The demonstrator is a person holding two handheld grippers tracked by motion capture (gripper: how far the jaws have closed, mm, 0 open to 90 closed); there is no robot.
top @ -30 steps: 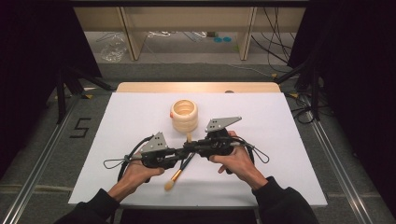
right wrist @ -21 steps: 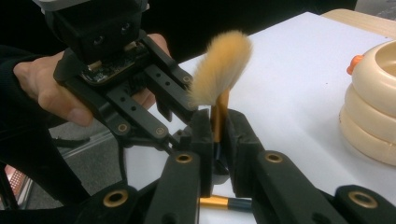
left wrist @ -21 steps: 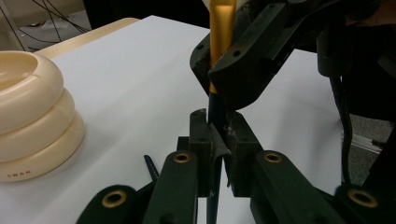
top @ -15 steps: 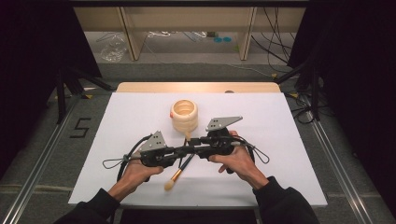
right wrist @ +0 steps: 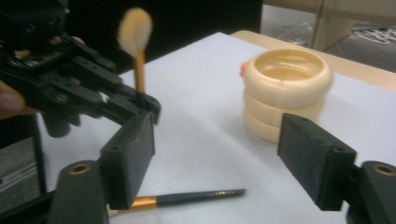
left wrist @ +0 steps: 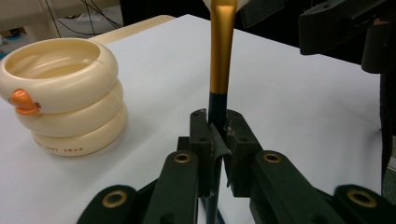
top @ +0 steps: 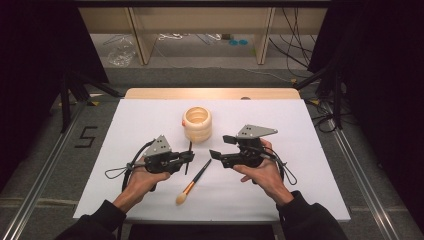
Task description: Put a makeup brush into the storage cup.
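High view | right gripper (top: 219, 147) jaws had just been opening, nothing between them, drawn clear of brush (left wrist: 222, 51) | left gripper (left wrist: 215, 123) alone pinched its handle | handover judged complete

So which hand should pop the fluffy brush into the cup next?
Left. The left gripper is already shut on the brush, and the cup stands just beyond it. The right gripper has just been opening its jaws, with nothing between them.

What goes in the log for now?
left gripper: shut on brush | right gripper: just opened, empty | second brush: on table
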